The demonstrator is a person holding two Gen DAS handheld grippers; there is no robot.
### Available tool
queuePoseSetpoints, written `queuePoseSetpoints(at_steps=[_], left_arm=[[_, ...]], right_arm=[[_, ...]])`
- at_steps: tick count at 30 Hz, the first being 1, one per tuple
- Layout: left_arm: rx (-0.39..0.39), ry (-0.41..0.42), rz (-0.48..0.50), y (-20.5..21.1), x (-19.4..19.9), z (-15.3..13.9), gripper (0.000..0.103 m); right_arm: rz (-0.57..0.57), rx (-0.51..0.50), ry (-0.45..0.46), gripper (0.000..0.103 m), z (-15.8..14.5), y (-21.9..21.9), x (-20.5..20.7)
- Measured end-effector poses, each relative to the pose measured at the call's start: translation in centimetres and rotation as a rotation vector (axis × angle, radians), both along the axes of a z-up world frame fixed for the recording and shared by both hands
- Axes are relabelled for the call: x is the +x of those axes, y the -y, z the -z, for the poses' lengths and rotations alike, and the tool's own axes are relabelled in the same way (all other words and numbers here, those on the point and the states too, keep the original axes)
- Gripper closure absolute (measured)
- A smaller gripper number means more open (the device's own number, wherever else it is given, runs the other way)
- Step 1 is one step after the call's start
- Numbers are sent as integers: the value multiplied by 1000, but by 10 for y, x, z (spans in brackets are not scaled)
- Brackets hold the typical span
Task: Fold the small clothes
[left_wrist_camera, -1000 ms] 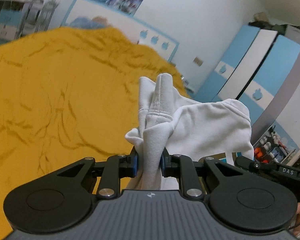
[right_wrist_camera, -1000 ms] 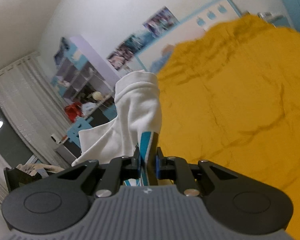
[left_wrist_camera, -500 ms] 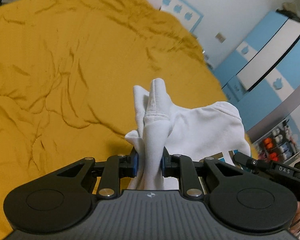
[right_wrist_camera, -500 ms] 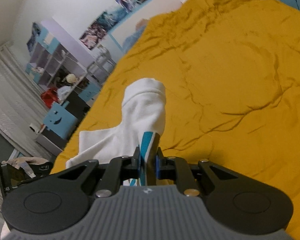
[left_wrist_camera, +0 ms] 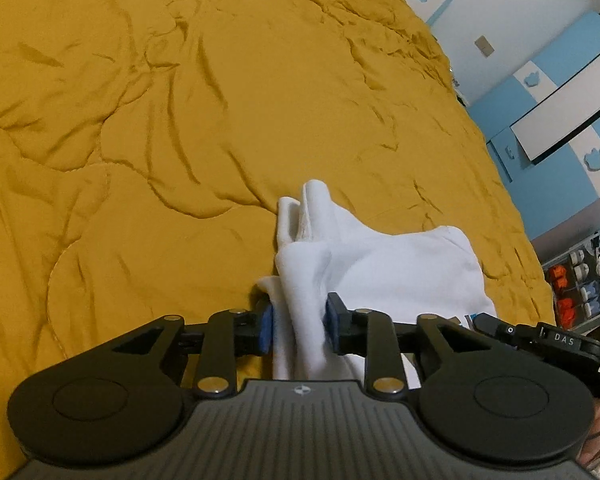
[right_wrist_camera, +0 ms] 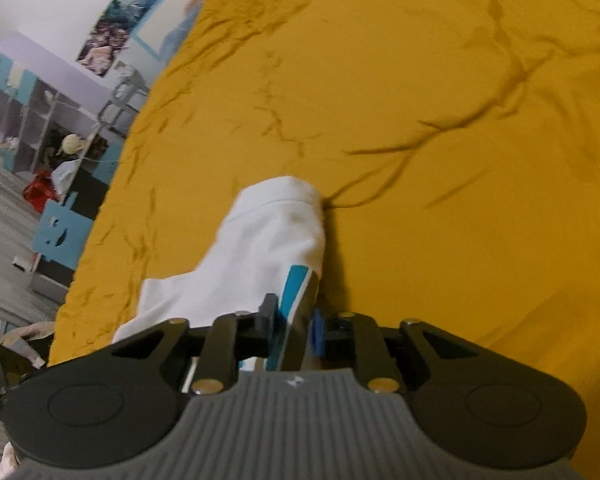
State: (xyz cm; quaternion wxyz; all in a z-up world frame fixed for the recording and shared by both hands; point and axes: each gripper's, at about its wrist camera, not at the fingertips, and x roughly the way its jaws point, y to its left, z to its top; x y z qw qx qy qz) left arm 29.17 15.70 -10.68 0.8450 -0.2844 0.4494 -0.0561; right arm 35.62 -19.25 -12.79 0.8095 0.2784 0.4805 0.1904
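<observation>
The white garment (left_wrist_camera: 384, 264) is lying on the yellow bedspread (left_wrist_camera: 180, 120), near its front edge. The left hand-held gripper (left_wrist_camera: 298, 322) is opening, bunched white cloth between its blue pads. The right hand-held gripper (right_wrist_camera: 294, 324) is opening around the garment's teal-striped edge (right_wrist_camera: 294, 284).

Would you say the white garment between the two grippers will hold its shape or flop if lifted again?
The white garment probably flops: it bunches in soft folds between the left gripper. It looks light, sagging little onto the yellow quilt. With jaws opening, it may slip free.
</observation>
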Motion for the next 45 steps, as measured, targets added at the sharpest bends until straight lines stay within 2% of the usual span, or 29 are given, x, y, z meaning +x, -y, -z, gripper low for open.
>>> queuePoseSetpoints(at_steps=[4, 8, 10, 15, 20, 26, 30, 37, 45], left_arm=[[47, 16, -31, -3, -10, -16, 67], [151, 49, -68, -6, -24, -42, 69], [170, 80, -73, -6, -35, -56, 69], [220, 154, 13, 15, -69, -92, 69], [316, 210, 101, 53, -105, -113, 69], [355, 251, 181, 86, -146, -112, 75], [362, 224, 201, 98, -164, -95, 80], [373, 139, 208, 102, -182, -61, 83], [382, 91, 228, 98, -195, -29, 89]], right_arm=[[25, -24, 14, 83, -10, 9, -9], [27, -88, 76, 85, -39, 20, -26], [15, -114, 122, 85, -57, 27, -37], [-70, -185, 224, 85, -99, 25, -74], [-208, -306, 347, 85, -125, 4, -126], [-302, -439, 451, 80, -118, -21, -191], [-315, -490, 479, 80, -104, -37, -220], [-320, -550, 421, 80, -69, -41, -239], [-348, -611, 378, 81, -33, -43, -248]])
